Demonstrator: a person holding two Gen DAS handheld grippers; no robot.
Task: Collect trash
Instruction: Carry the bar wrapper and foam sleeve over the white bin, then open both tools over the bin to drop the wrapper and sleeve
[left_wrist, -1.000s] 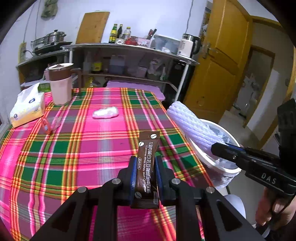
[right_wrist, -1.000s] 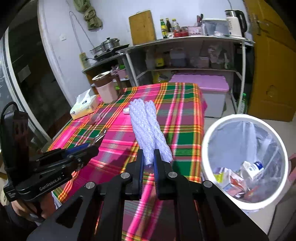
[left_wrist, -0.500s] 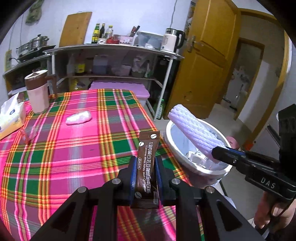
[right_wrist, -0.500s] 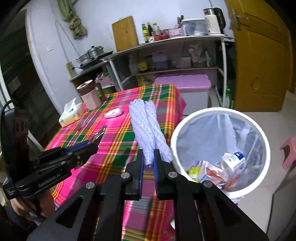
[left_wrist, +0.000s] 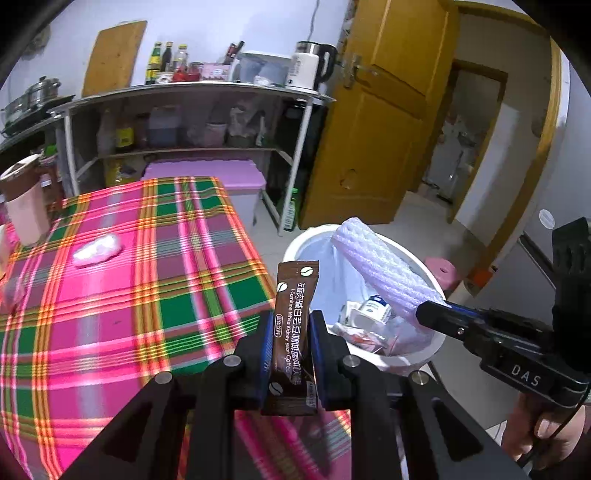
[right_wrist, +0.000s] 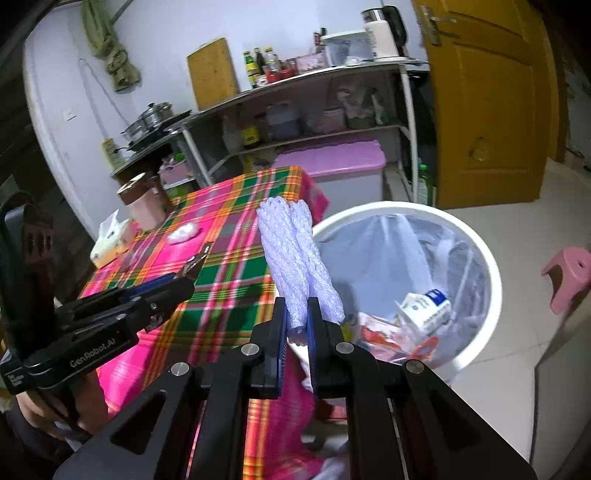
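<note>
Left gripper (left_wrist: 291, 343) clamped brown coffee sachet (left_wrist: 295, 314) above the table's (left_wrist: 110, 295) right edge. Right gripper (right_wrist: 295, 325) pinched white foam netting (right_wrist: 291, 258), beside the white bin (right_wrist: 487, 273).

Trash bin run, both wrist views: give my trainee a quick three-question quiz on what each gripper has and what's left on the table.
1. True or false: the left gripper is shut on a brown coffee sachet.
2. What does the right gripper hold? A) tissue pack B) white foam netting C) pink cup
3. Name the small white item lying on the plaid tablecloth.

Key
1. True.
2. B; in the left wrist view its far end reaches over the white bin.
3. A crumpled white wad, not yet collected; what it is made of cannot be told.
</note>
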